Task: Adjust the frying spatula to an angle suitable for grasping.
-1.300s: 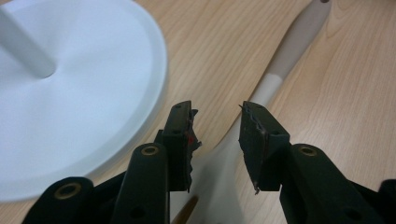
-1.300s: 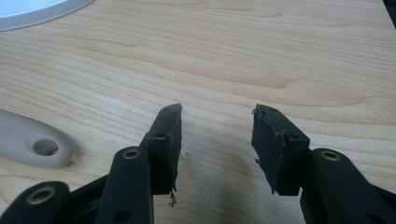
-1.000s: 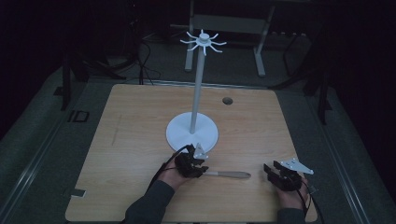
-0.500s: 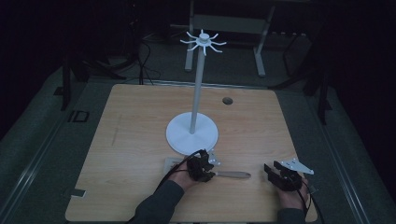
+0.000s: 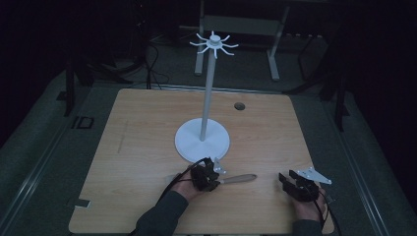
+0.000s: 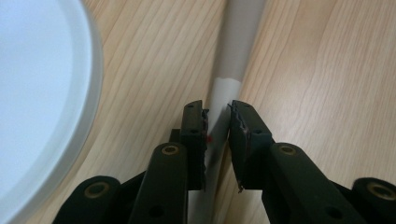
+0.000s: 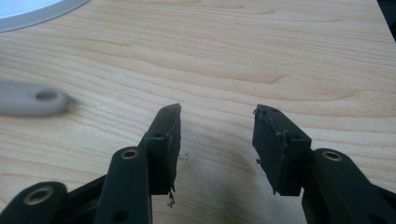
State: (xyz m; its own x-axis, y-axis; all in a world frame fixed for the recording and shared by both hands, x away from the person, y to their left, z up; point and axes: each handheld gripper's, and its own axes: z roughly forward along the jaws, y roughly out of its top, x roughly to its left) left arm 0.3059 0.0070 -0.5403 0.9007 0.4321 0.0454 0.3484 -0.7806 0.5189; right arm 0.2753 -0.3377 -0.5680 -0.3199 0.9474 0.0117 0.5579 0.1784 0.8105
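Note:
A utensil with a pale grey handle (image 5: 239,178) lies flat on the wooden table (image 5: 137,147), in front of a white stand. The stand has a round base (image 5: 202,140), a tall pole (image 5: 208,93) and a ring of hooks (image 5: 214,43) at the top. My left gripper (image 5: 215,179) sits over the utensil's left end. In the left gripper view the left gripper (image 6: 217,114) has its jaws pressed on both sides of the utensil (image 6: 238,42), beside the base (image 6: 37,93). My right gripper (image 5: 286,179) rests at the front right. The right gripper (image 7: 217,116) is open over bare wood, with the handle end (image 7: 28,99) off to its left.
A small dark hole (image 5: 239,105) marks the table's far right part. The table's front edge lies just behind both hands. Dark floor, cables and a metal frame (image 5: 236,29) surround the table beyond its far edge.
My left gripper has slid right along the table onto the utensil's near end and closed around it. The right gripper has stayed still.

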